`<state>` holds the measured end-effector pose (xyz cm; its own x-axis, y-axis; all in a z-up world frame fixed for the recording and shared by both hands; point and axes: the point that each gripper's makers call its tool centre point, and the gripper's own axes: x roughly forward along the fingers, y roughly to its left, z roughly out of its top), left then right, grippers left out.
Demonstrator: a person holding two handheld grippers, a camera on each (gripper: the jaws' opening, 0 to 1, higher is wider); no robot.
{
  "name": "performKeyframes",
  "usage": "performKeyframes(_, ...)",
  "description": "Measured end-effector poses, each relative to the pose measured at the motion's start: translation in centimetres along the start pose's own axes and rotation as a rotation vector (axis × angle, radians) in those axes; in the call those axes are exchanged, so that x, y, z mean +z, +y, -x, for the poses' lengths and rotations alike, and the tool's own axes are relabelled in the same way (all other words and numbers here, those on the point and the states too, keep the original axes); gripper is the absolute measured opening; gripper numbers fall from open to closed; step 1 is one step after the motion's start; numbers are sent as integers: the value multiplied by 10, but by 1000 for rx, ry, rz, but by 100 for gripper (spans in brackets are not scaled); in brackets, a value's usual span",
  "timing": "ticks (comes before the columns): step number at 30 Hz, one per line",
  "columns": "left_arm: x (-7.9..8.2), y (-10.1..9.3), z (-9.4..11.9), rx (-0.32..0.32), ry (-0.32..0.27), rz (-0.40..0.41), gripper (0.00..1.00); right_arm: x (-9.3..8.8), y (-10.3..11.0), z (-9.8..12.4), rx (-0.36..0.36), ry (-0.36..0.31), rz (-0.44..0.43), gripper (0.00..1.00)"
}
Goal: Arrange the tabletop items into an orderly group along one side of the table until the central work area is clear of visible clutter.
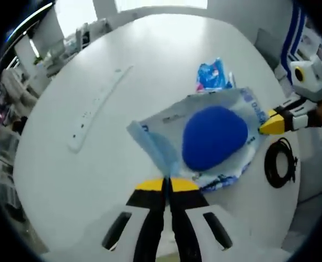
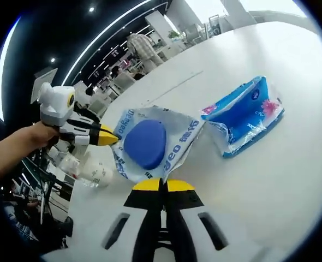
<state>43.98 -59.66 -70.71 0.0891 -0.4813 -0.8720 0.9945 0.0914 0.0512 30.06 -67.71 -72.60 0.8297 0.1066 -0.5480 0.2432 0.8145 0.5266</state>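
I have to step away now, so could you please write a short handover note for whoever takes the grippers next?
Left gripper: shut on the edge of the plastic bag holding the blue round object.
Right gripper: shut on the same bag's opposite edge.
Bag is stretched between both grippers over the white table.
Blue tissue pack, white power strip and black cable coil lie scattered.
Done: nothing visibly grouped yet.
Left: move the bag and the rest to one side.
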Motion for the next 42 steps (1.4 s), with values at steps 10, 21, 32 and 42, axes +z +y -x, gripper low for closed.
performKeyframes(10,10,-5,24,64,-29,36,0,18,6,13,15,-15,64,0)
performKeyframes(21,8,-20,43,101,-80,221,0,47,1,27,32,-5,125,0)
performKeyframes(32,3,-36,55,169,-122,290,0,57,1,32,74,48,251,0)
performKeyframes(42,0,-39,59,259,-233,444,0,63,0,27,92,96,361,0)
